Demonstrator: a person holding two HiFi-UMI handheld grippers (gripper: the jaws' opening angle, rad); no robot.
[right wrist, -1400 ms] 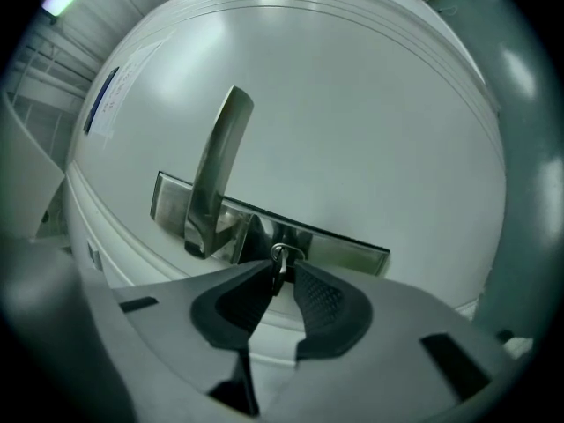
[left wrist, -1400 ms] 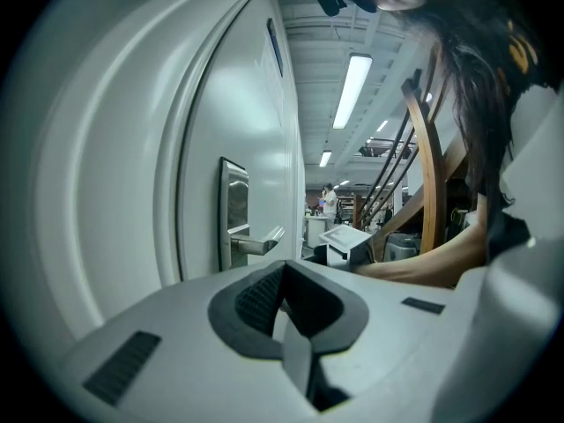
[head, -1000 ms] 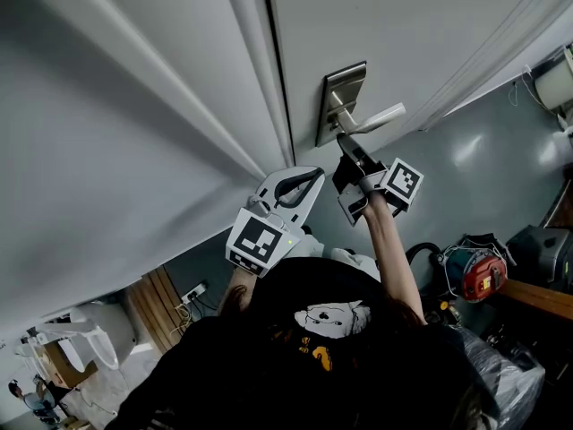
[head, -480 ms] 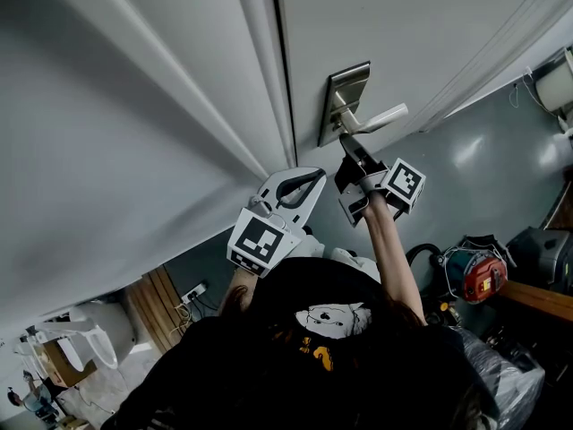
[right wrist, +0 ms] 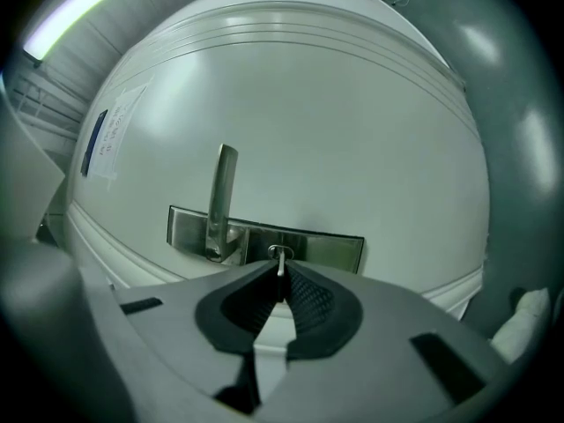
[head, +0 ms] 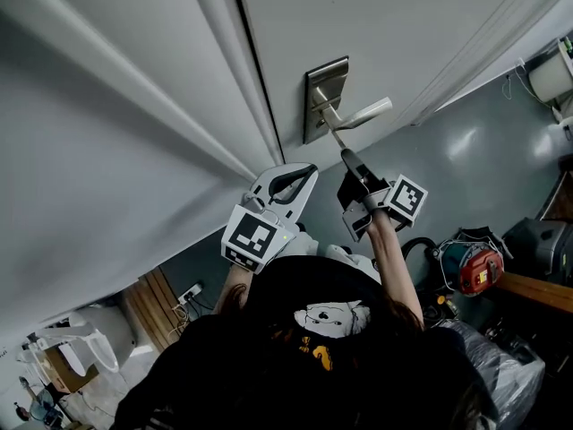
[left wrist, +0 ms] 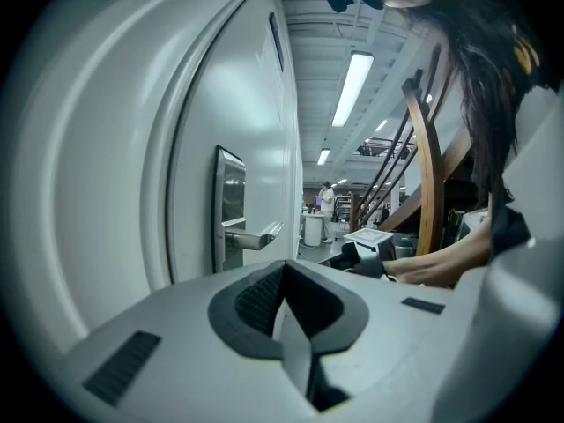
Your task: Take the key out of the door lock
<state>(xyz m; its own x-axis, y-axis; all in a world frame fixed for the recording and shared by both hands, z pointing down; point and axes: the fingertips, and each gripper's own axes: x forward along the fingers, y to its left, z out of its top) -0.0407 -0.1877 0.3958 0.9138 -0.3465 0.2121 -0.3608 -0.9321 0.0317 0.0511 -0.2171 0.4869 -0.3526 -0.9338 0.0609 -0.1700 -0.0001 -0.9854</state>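
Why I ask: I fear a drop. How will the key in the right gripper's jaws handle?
The key looks like thin, bare metal: probably stiff and light. The right gripper pinches it at its very tips, so it may pivot or slip if knocked.

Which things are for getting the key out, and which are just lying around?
For the job: key, lock plate, door, right tongs holding the key.
Just lying about: red machine, wall socket.

Left gripper (left wrist: 284, 276), jaws together and empty, faces the door (left wrist: 251, 104) with lever handle (left wrist: 256, 237).
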